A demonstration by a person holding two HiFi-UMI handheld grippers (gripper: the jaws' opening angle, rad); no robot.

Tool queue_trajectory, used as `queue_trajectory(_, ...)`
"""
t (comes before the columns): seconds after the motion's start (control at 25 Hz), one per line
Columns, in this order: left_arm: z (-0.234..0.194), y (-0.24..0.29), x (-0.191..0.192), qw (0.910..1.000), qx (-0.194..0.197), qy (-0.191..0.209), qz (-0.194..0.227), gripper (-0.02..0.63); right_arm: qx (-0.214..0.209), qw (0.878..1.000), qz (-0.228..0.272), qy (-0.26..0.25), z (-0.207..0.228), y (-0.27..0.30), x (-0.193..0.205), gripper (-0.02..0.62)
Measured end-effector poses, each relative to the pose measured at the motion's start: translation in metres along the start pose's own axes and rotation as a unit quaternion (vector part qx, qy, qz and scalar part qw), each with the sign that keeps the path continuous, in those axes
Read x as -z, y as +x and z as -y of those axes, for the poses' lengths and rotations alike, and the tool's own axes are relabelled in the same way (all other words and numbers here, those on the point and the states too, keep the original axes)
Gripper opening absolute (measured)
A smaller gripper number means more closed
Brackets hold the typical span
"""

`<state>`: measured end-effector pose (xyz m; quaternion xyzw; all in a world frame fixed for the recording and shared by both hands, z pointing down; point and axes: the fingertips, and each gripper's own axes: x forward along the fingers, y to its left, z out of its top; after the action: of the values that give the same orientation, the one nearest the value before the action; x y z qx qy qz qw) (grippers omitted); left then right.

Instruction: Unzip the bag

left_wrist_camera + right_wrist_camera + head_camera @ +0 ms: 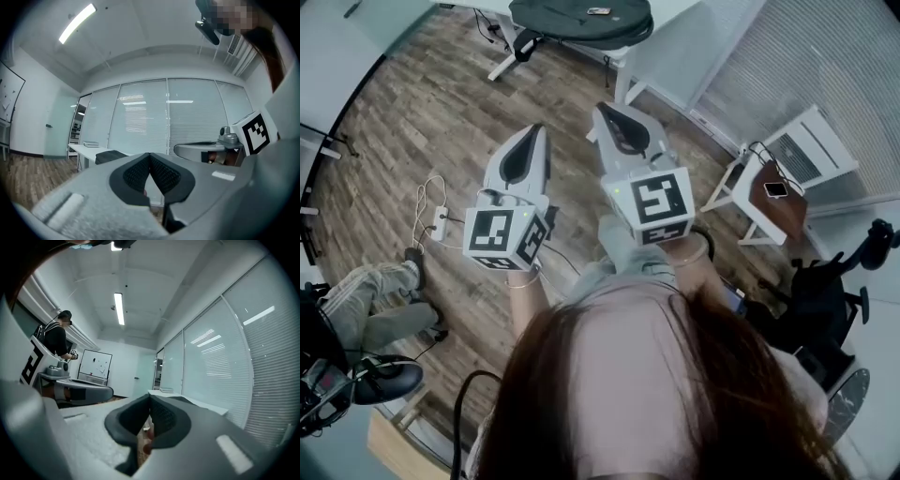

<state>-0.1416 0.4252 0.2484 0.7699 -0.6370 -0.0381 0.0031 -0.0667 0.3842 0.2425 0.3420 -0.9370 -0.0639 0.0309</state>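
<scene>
The dark bag (581, 19) lies flat on a white table (680, 19) at the far end of the room, with a small card on top of it. In the left gripper view the bag (110, 157) shows as a low dark shape on that table, well beyond the jaws. Both grippers are held level in mid-air over the wooden floor, far short of the table. My left gripper (534, 128) (150, 154) is shut, its black pads meeting with nothing between them. My right gripper (605, 106) (150, 397) beside it also has its pads together and holds nothing.
A white side table (750, 202) with a phone (776, 189) on it stands at the right, a black office chair (834, 291) behind it. A power strip (439, 220) and cables lie on the floor at the left, near a seated person's legs (375, 300). Another person (58, 341) stands by a whiteboard (96, 364).
</scene>
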Motion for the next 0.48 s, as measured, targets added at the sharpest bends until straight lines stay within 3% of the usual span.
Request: queue_trajectory(0.48,-0.012,0.04,0.008,0.9998,0.014,0.007,-0.011,0.003,0.015,1.0,-0.003,0.002,0.024,0.032,0.013,0.003)
